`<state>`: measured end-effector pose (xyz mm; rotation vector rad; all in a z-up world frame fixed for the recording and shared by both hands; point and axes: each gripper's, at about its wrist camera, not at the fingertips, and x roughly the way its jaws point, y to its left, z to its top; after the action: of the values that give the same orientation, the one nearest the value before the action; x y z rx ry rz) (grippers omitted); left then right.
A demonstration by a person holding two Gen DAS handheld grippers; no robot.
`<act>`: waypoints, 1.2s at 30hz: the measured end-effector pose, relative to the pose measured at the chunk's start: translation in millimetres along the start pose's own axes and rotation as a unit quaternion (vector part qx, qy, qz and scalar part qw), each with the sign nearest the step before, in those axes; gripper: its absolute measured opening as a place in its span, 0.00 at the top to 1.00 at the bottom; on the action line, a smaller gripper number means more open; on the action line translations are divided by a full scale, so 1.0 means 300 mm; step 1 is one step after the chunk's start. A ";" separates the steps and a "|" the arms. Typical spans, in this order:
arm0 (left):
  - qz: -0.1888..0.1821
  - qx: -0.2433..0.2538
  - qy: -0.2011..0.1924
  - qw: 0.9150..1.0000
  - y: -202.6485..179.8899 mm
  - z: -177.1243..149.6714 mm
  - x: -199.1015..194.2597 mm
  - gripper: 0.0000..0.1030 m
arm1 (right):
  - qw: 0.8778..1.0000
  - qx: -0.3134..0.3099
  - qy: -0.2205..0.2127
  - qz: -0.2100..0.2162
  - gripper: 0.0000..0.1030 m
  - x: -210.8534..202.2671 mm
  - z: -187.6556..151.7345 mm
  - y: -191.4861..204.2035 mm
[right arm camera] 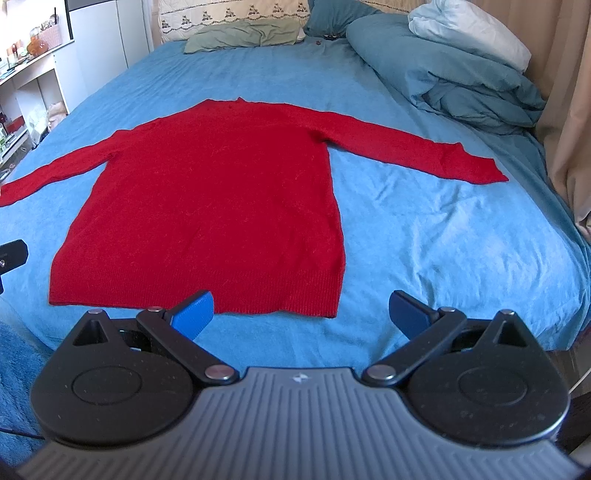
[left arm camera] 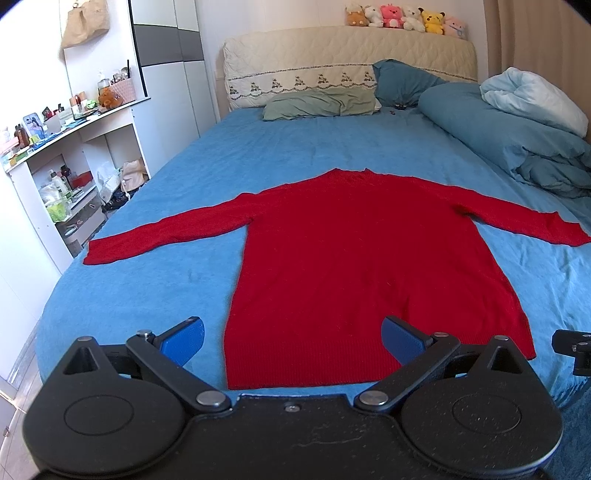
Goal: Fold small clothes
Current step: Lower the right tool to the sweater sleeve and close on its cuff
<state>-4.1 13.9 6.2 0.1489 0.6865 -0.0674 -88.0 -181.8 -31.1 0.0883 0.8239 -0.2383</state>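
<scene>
A red long-sleeved sweater (left arm camera: 354, 258) lies flat on the blue bed sheet (left arm camera: 155, 280), both sleeves spread out to the sides, hem toward me. It also shows in the right wrist view (right arm camera: 214, 206). My left gripper (left arm camera: 293, 341) is open and empty, hovering over the hem's left corner. My right gripper (right arm camera: 301, 314) is open and empty, just in front of the hem's right corner. The right gripper's edge shows in the left wrist view (left arm camera: 570, 345); the left gripper's edge shows in the right wrist view (right arm camera: 11, 254).
Rumpled blue and white duvets (left arm camera: 517, 122) are piled at the bed's far right. Pillows (left arm camera: 317, 103) lie by the headboard (left arm camera: 332, 62), with plush toys (left arm camera: 402, 16) on top. Cluttered white shelves (left arm camera: 74, 155) stand left of the bed. A curtain (right arm camera: 569, 110) hangs at the right.
</scene>
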 end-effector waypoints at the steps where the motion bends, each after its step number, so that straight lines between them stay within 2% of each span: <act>1: 0.001 0.000 -0.001 1.000 0.000 0.001 -0.003 0.00 | 1.000 0.000 0.000 0.001 0.00 -0.003 0.001 0.000; 9: 0.012 0.004 -0.018 1.000 -0.005 0.036 -0.041 0.00 | 1.000 0.003 -0.015 0.004 0.00 -0.035 0.028 -0.012; 13: -0.005 -0.004 -0.055 0.998 -0.008 0.161 -0.067 0.00 | 0.999 0.004 -0.040 -0.009 0.00 -0.060 0.098 -0.058; 18: -0.040 -0.014 -0.091 0.995 -0.047 0.375 -0.021 0.00 | 0.996 0.044 -0.066 -0.028 0.00 -0.037 0.249 -0.204; 21: -0.028 0.005 -0.115 0.993 -0.116 0.488 0.049 0.00 | 0.994 0.076 -0.071 -0.032 0.00 0.041 0.327 -0.310; 24: -0.044 0.018 -0.115 0.992 -0.201 0.589 0.171 0.00 | 0.990 0.115 -0.065 -0.041 0.00 0.171 0.392 -0.433; 29: -0.092 0.033 -0.079 0.992 -0.386 0.714 0.472 0.00 | 0.978 0.192 -0.066 -0.043 0.00 0.420 0.441 -0.640; 32: -0.117 0.040 -0.032 0.992 -0.509 0.755 0.691 0.00 | 0.969 0.235 -0.068 -0.047 0.00 0.582 0.438 -0.749; 36: -0.137 0.057 0.025 0.989 -0.677 0.745 0.966 0.00 | 0.958 0.274 -0.064 -0.063 0.00 0.806 0.417 -0.868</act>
<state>336.9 -225.8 -30.7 0.1649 0.7506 -0.3677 96.2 -498.0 -120.5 0.5364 0.6169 -0.5834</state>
